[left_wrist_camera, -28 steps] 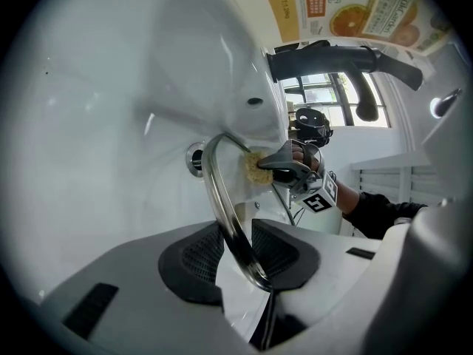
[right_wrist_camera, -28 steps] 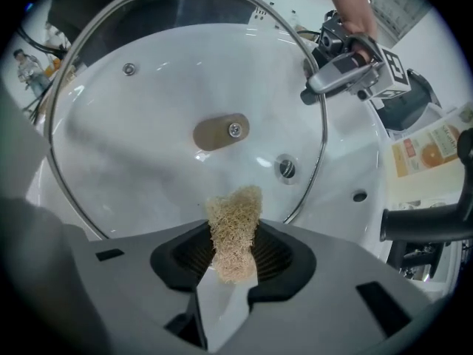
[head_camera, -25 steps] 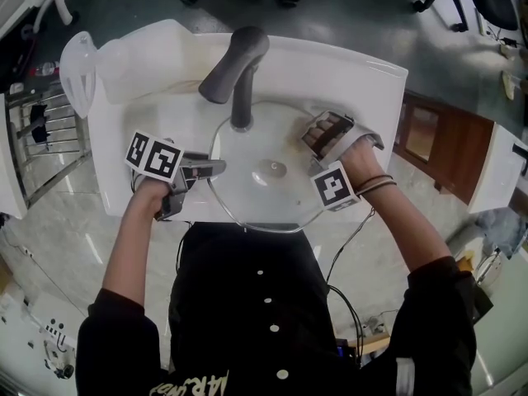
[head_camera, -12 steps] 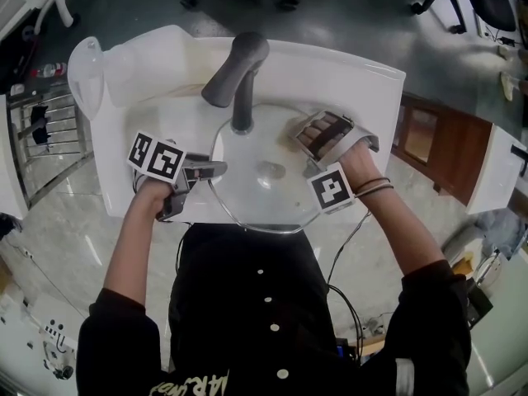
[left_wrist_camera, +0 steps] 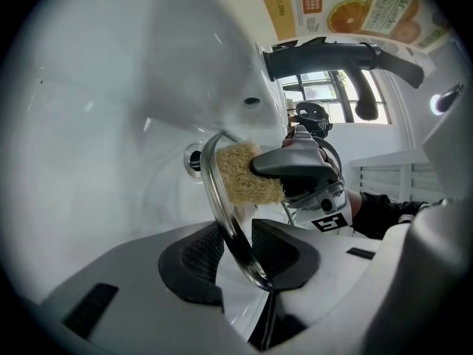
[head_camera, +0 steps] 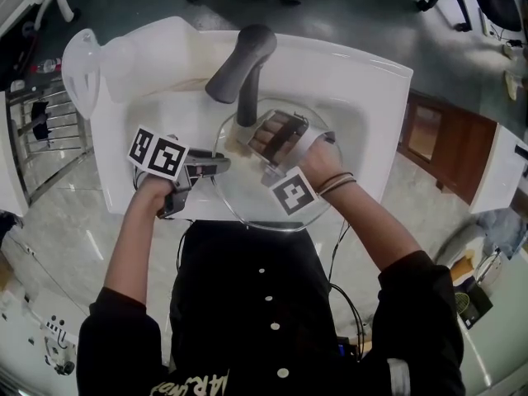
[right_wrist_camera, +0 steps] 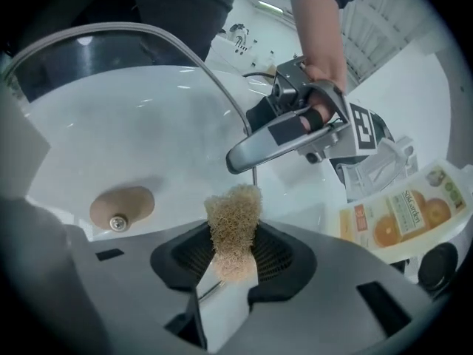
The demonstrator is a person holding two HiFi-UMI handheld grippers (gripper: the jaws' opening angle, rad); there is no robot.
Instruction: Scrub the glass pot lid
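Glass pot lid (head_camera: 247, 196) sits just before the faucet (head_camera: 243, 68), rim clamped in the left hand-held gripper (head_camera: 216, 167); the right hand-held gripper (head_camera: 243, 139), pinching a scrubber (right_wrist_camera: 233, 228), has swept toward the faucet, so scrubbing continues

Bright, even light washed the white sink (head_camera: 371, 97); the glass pot lid (head_camera: 239, 196) gleamed faintly; fisheye edges darkened.

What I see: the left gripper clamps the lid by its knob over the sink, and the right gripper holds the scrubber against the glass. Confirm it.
One thing is wrong: the left gripper clamps the lid by its rim, which sits between its jaws in the left gripper view. The rest stands: the lid is over the sink, and the right gripper holds the scrubber against the glass.
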